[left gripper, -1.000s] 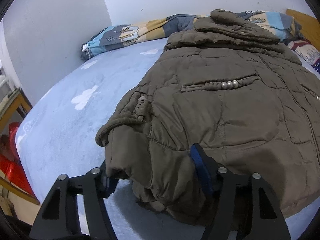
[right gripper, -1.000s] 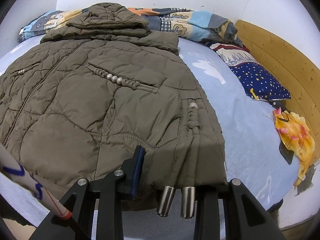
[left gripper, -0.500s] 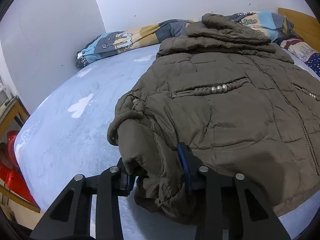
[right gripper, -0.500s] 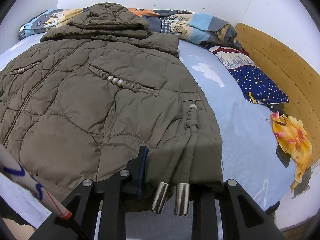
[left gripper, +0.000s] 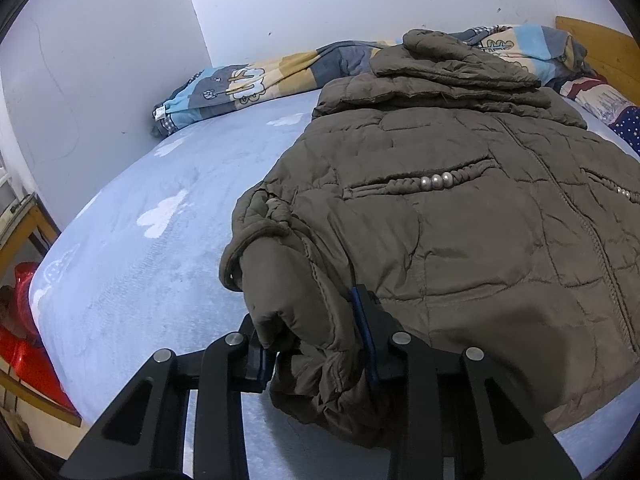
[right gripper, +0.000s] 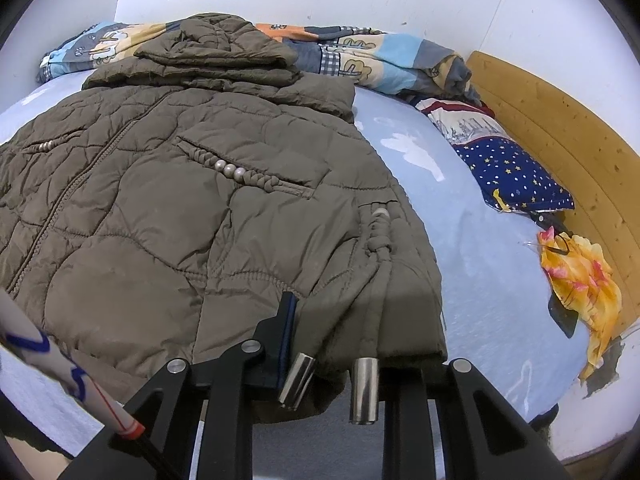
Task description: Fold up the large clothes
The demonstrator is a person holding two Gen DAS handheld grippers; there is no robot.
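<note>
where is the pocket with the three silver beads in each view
Left wrist: two beaded pockets show; the clear three-bead pocket sits right of centre on the brown jacket.
Right wrist: a three-bead pocket sits left of centre; whether it is the same pocket is unclear.
Shared landmark: the cartoon quilt along the far wall.

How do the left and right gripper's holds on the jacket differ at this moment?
The left gripper squeezes a bunched, lifted wad of the jacket corner; the right gripper straddles a flat hem corner, two metal cord ends dangling between its fingers. Both grip the jacket's near edge on the bed.
</note>
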